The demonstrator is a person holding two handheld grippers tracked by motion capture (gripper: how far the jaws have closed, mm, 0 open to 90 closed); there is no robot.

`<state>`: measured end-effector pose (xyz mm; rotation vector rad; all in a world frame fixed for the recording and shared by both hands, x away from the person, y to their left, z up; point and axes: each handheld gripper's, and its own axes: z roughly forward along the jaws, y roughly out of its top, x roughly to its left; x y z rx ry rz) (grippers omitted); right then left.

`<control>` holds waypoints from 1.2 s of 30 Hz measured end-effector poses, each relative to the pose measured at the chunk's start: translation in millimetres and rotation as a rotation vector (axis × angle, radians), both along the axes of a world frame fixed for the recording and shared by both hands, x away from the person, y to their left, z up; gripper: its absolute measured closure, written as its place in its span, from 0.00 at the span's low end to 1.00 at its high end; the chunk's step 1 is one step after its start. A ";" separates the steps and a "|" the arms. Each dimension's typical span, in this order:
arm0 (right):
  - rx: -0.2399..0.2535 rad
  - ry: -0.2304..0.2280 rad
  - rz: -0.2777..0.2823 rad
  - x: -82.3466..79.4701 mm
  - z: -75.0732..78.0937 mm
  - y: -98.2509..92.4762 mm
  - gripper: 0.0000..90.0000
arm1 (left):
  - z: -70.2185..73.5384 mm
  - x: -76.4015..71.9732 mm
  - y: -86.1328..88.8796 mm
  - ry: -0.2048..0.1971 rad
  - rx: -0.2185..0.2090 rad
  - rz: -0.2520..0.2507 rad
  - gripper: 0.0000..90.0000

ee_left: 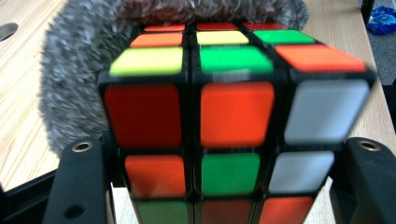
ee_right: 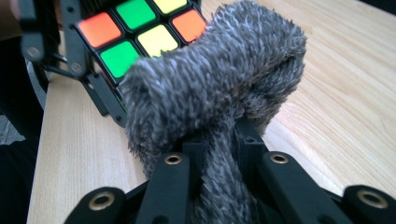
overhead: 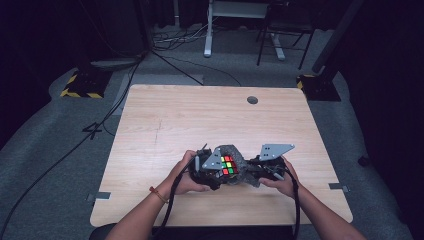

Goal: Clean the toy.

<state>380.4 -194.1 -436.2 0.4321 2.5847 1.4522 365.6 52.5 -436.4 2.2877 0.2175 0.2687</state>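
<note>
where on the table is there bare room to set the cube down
The far half of the table is bare, up to the round hole; so are both side strips. It is crowded near the front edge: left gripper holds the cube, right gripper pinches the grey fuzzy cloth.

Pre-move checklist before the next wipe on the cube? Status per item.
1. Left gripper shut on puzzle cube: ok.
2. Right gripper shut on grey fuzzy cloth: ok.
3. Cloth touching the cube: ok, it wraps the far side in the left gripper view.
4. Cube's top face exposed: ok in the high view.
5. Cube lifted off the wooden table: cannot tell.
</note>
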 end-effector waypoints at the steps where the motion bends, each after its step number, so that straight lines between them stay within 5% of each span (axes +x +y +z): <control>1: 0.005 -0.001 0.002 -1.0 0.7 0.6 0.88 | -0.5 -0.2 -0.6 -0.002 0.008 0.000 0.37; 8: -0.008 -0.031 -0.004 -5.0 3.0 2.9 0.88 | -3.3 0.8 -3.0 -0.001 0.032 0.005 0.36; 14: -0.018 -0.029 -0.020 -3.3 3.8 2.2 0.88 | -3.5 2.1 -2.9 0.004 0.012 0.028 0.36; 20: -0.028 0.013 -0.030 0.4 -4.4 2.4 0.88 | -5.2 1.0 -5.4 0.006 0.024 0.042 0.36; 27: -0.021 0.059 -0.033 4.2 -8.5 -0.3 0.88 | -7.3 5.5 -5.8 0.079 0.030 0.085 0.36; 36: -0.051 0.080 -0.044 6.3 -11.5 -0.8 0.88 | -11.4 10.6 -3.9 0.099 0.047 0.071 0.36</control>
